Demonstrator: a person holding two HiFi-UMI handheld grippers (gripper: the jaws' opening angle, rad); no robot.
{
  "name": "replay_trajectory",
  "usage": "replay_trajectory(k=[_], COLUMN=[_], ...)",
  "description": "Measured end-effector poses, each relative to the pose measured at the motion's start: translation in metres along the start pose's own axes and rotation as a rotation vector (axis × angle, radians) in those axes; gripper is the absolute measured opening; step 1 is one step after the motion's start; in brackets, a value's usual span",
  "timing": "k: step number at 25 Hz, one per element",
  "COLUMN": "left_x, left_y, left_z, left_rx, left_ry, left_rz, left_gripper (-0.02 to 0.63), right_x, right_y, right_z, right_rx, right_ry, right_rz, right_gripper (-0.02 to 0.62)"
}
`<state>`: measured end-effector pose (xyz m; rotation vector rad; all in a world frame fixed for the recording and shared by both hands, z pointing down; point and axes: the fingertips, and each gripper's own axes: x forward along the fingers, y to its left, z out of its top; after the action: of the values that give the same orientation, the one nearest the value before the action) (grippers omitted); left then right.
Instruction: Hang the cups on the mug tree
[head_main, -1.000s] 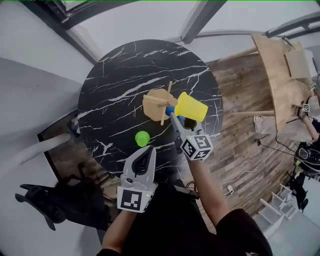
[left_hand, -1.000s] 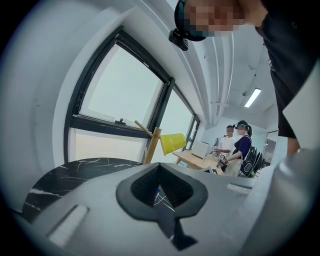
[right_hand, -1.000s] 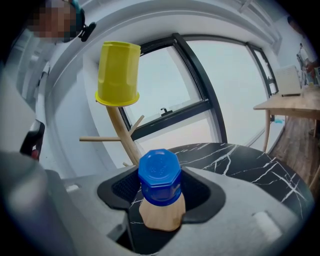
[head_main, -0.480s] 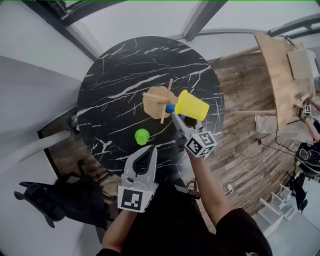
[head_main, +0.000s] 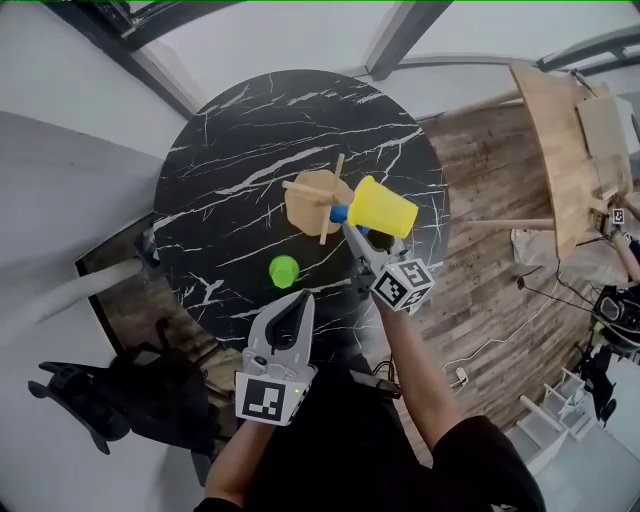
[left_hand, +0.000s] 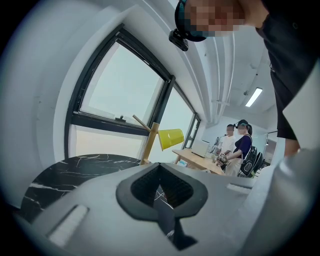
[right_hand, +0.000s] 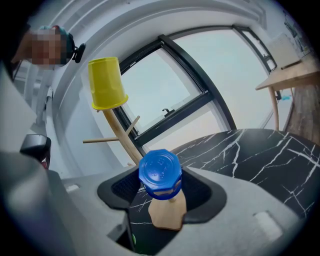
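A wooden mug tree (head_main: 316, 203) stands on the round black marble table (head_main: 230, 150). A yellow cup (head_main: 383, 208) sits upside down over one of its pegs, also seen in both gripper views (right_hand: 106, 84) (left_hand: 170, 138). A blue cup (head_main: 342, 215) hangs on a lower peg with its bottom (right_hand: 160, 172) facing my right gripper. My right gripper (head_main: 352, 235) is open just before it, pads apart from the cup. A green cup (head_main: 284, 271) stands on the table in front of the tree. My left gripper (head_main: 297, 300) is shut and empty near the table's front edge.
A wooden table (head_main: 560, 150) stands on the plank floor at the right, with two people (left_hand: 237, 150) beside it. A dark bag (head_main: 110, 400) lies on the floor at the left. Large windows (left_hand: 125, 90) run behind the round table.
My right gripper has rolled a little, its marker cube shifting slightly right. The left gripper and all three cups have stayed put.
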<state>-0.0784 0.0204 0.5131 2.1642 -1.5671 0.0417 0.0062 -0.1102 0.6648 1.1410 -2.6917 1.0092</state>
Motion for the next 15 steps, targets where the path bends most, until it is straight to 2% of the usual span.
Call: replay_trajectory(k=[15], left_x=[-0.0064], left_y=[0.0003], left_z=[-0.0005], left_rx=[-0.003], left_ry=[-0.013], left_rz=[0.004], left_gripper=[0.000], right_x=[-0.0057], right_y=[-0.0011], right_z=[0.0012], right_rx=[-0.005], right_ry=[-0.011], right_rz=[-0.009], right_gripper=[0.259])
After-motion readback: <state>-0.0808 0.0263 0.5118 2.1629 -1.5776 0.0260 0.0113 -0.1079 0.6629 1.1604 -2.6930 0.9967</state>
